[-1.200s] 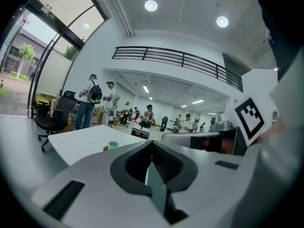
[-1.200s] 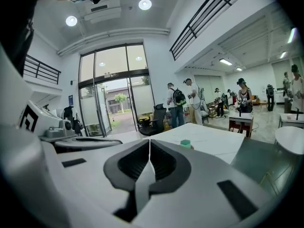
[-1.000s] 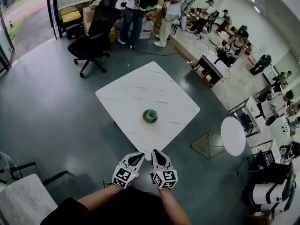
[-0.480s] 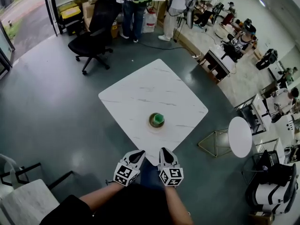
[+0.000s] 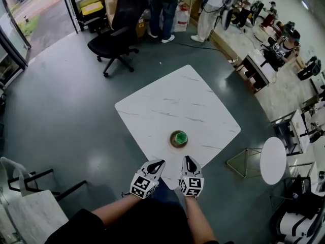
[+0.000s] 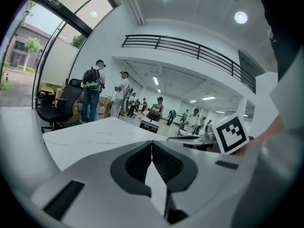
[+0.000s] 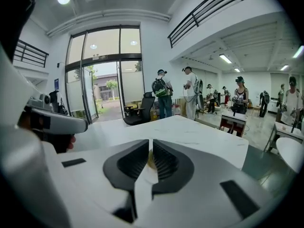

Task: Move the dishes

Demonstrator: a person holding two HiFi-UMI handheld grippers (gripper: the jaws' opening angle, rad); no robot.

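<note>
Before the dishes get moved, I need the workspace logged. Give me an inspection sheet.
Surface: square white marble table, mostly bare.
Job's things: green dish sitting on a tan saucer, towards the table's near corner.
Clutter: nothing seen on the table.
Grippers: left claw and right claw both shut, empty, side by side, short of the dishes.
Cables: black cable on the floor beyond the table.
Surroundings: black office chair, round side table, people standing behind.

The right tongs (image 7: 150, 145), closed and empty, face the white table (image 7: 199, 134).
</note>
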